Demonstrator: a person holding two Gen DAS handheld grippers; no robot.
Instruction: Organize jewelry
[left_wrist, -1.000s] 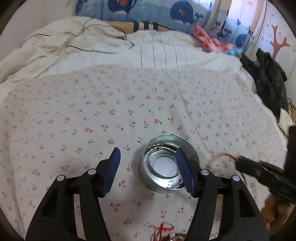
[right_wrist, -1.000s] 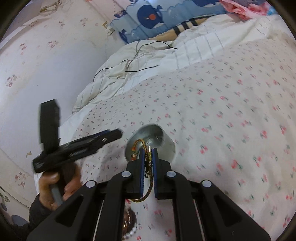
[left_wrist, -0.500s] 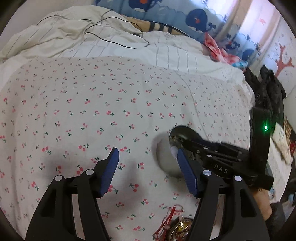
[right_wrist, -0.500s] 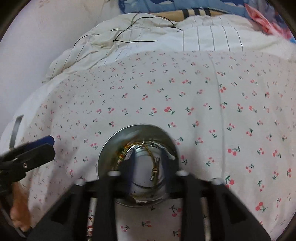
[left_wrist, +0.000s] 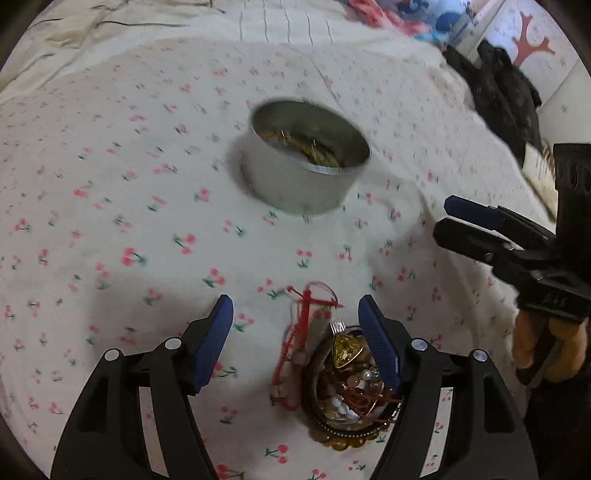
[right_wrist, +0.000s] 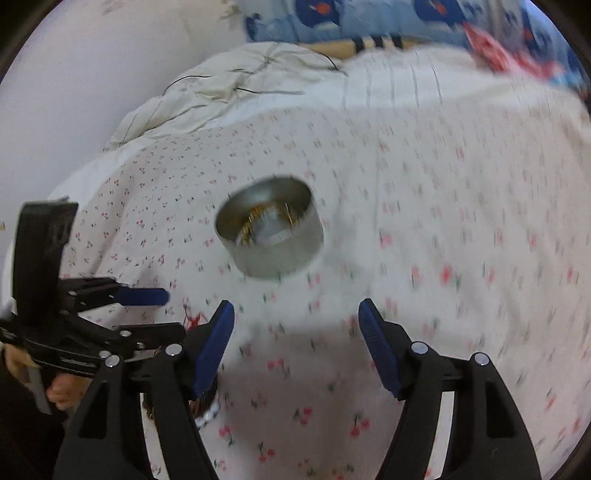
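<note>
1. My left tongs (left_wrist: 295, 325) are spread wide and widening further, with nothing pressed between the pads; under the gap lies cherry-print bedsheet (left_wrist: 110, 206) and a red cord bracelet (left_wrist: 306, 314).
2. Just inside the right-hand pad of those tongs sits the jewelry pile (left_wrist: 351, 384): beads, pearls, a yellow triangular pendant (left_wrist: 345, 349), ringed by an amber bead bracelet (left_wrist: 351, 441). The pad overlaps its edge in my view; I cannot tell whether it touches.
3. Ahead of the left tongs, well clear, stands the round metal tin (left_wrist: 306, 162) with gold-toned chain inside.
4. My right tongs (right_wrist: 297, 325) are also parting, empty, with only sheet below them.
5. From the right wrist view the tin (right_wrist: 273, 229) is ahead and slightly left of the gap, apart from both pads.
6. The right tongs come in from the right of the left wrist view (left_wrist: 476, 225), between tin and pile but off to the side, blocking neither.
7. A black jacket (left_wrist: 498, 92) lies at the far right bed edge; a rumpled duvet (right_wrist: 229, 92) with a thin black cable (right_wrist: 258, 88) lies beyond the tin.
</note>
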